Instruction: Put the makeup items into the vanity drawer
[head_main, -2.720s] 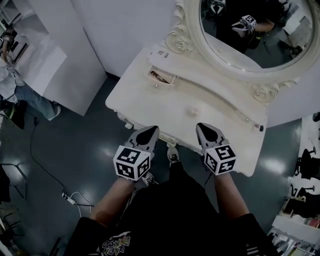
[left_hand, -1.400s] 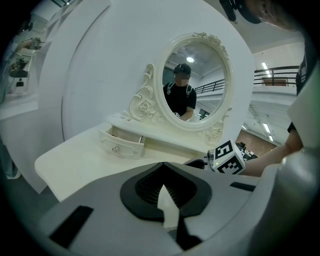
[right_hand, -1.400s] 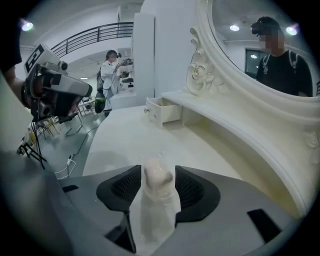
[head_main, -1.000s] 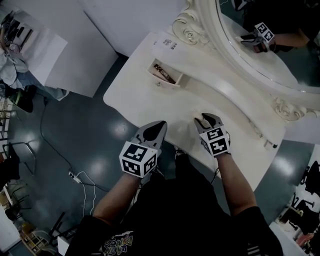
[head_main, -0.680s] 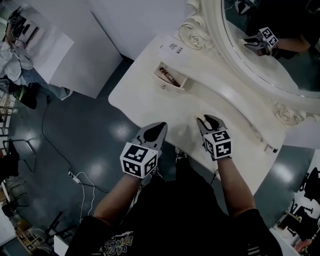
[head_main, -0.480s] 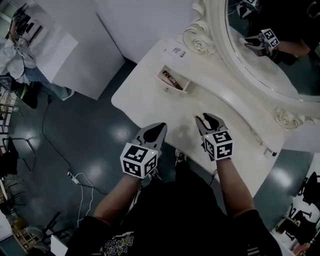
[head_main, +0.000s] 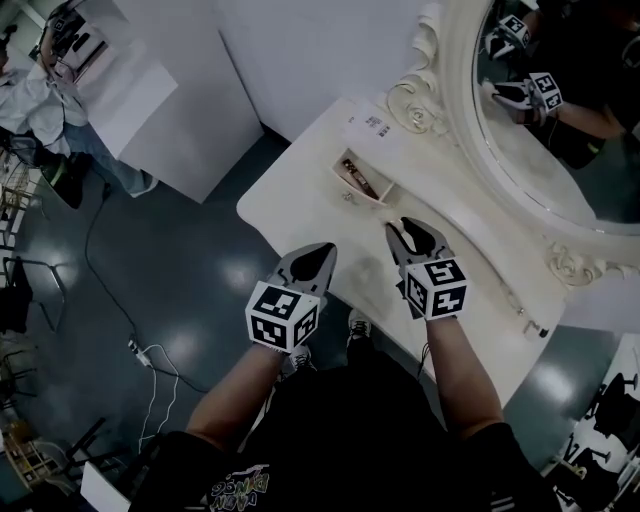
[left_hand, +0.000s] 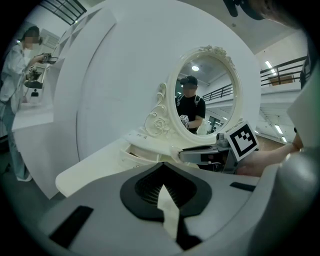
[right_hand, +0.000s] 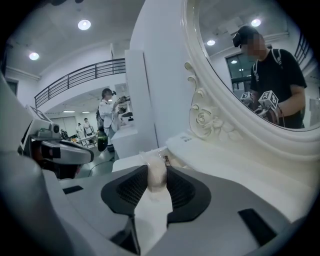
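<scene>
Right gripper view: right claw (head_main: 402, 230), jaws just closing, clamps a pale makeup item (right_hand: 155, 172) over the desk (head_main: 290, 205). Left claw (head_main: 322, 248) together, empty. Drawer (head_main: 360, 178) open, far left.

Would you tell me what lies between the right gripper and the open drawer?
Only bare vanity top separates right gripper from drawer, per the head view.
</scene>
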